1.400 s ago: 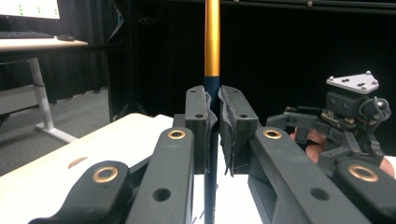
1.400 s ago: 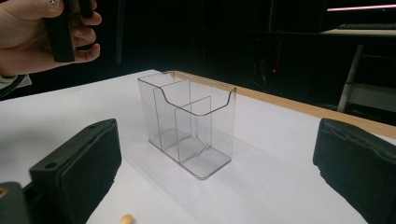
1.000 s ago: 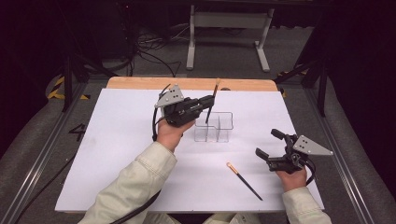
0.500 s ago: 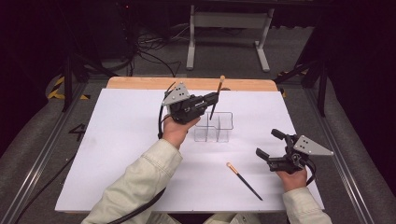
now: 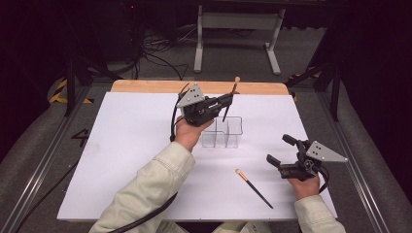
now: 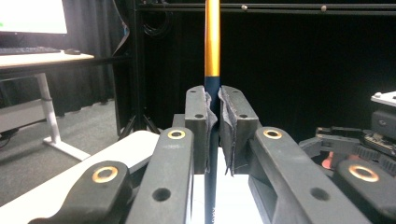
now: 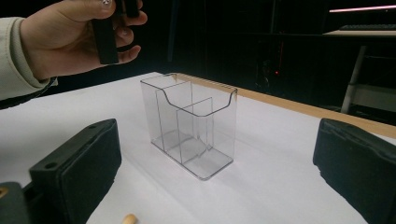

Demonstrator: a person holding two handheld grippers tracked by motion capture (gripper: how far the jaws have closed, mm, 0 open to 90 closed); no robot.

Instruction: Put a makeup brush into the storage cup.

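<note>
The left gripper is pinching a slim dark-handled brush with an orange band, holding it upright over the clear plastic divided organiser on the white desk. The right gripper is resting spread wide near a second brush.

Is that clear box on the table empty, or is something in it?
Empty. The right gripper view looks through the clear organizer and its compartments are bare; the brush is above it in the left gripper.

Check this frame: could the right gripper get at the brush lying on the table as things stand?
Probably yes: the right gripper is open, and the brush lies flat just beside it on the white table with nothing between them.
</note>
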